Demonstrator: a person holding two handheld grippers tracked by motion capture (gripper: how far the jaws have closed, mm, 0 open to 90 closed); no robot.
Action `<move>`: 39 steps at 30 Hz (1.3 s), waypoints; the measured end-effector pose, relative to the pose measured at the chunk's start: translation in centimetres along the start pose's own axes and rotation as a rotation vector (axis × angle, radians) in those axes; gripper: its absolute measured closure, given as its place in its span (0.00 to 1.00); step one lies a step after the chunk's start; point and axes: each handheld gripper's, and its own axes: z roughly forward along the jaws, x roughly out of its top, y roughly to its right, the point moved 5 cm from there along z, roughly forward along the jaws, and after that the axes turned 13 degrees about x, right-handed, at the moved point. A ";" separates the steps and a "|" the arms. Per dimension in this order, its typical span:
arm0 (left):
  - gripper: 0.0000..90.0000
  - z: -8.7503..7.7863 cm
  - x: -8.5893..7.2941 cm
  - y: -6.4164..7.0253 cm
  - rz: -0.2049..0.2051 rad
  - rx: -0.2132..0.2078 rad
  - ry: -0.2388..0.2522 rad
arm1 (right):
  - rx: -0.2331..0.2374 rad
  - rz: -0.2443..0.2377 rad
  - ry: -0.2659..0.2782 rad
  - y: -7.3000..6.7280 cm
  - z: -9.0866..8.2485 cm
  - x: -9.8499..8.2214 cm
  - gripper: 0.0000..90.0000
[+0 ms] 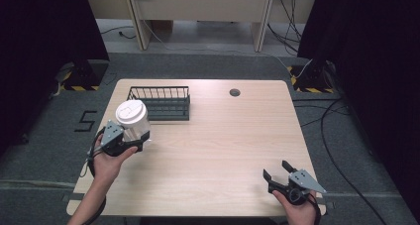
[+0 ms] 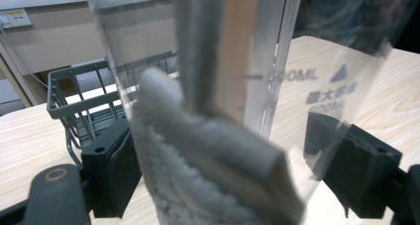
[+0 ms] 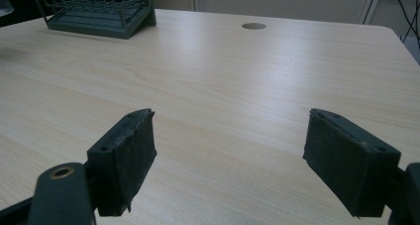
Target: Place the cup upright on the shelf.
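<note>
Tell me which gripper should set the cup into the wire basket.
Left. The left gripper already holds the clear cup right beside the wire basket; the right gripper waits open at the table's near right corner.

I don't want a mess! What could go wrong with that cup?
The left hand-held gripper holds the clear cup low down, so it could tip or slip. Squeezing harder might crush its thin wall. The wire rack stands just behind, so the cup could bump it.

cup [image 1: 132, 120] in left gripper [image 1: 130, 141], rack [image 1: 161, 103] just behind, right gripper [image 1: 278, 174] far right
</note>
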 end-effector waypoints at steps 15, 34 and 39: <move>0.20 1.6 2.4 0.1 0.013 0.008 0.013 | 0.005 0.002 -0.001 0.1 0.0 0.0 0.22; 0.20 4.1 4.8 -0.1 0.027 0.033 0.020 | 0.021 0.021 -0.017 0.3 0.4 0.1 0.24; 0.20 4.7 4.9 -0.5 0.025 0.043 0.018 | 0.018 0.016 -0.017 0.3 0.4 0.1 0.24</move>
